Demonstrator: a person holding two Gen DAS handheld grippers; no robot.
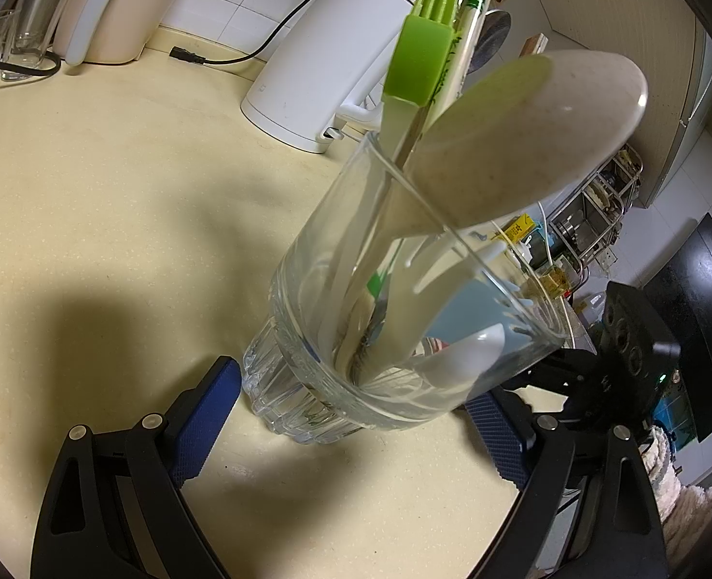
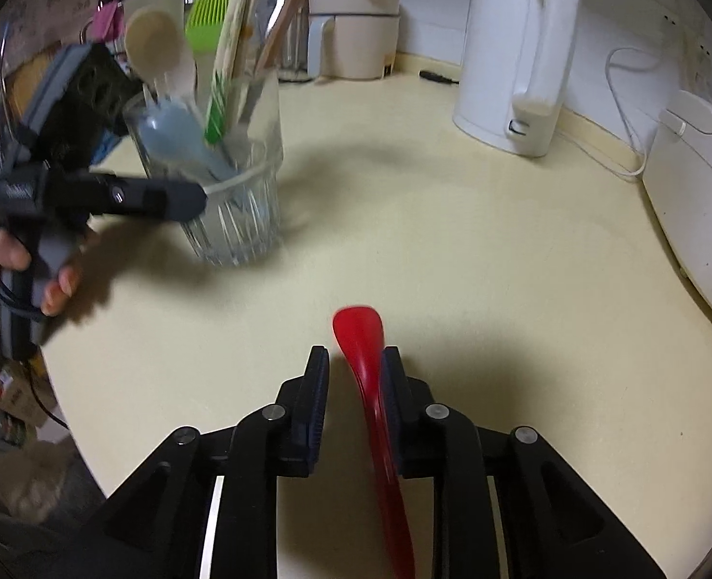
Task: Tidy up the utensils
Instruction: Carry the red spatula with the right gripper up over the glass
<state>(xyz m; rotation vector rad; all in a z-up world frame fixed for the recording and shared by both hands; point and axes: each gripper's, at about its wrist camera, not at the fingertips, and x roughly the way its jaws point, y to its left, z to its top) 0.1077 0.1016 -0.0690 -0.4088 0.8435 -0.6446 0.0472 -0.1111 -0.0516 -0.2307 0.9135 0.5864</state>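
Note:
A clear glass tumbler (image 1: 356, 337) stands on the cream counter and holds several utensils: a beige spoon (image 1: 524, 144), a green brush (image 1: 423, 48), chopsticks and a pale blue spoon. My left gripper (image 1: 356, 400) is open, its blue-padded fingers either side of the glass base. The right wrist view shows the tumbler (image 2: 230, 193) with the left gripper (image 2: 162, 198) against it. A red spoon (image 2: 365, 362) lies on the counter between the fingers of my right gripper (image 2: 356, 366), against the right finger. The right jaws stand open.
A white kettle (image 2: 515, 58) and a white appliance (image 2: 693, 231) with cords stand at the back right. A beige cooker (image 2: 356, 34) sits at the back wall. Empty glasses (image 1: 8, 38) stand far left in the left wrist view. A wire rack (image 1: 597, 212) lies beyond the counter edge.

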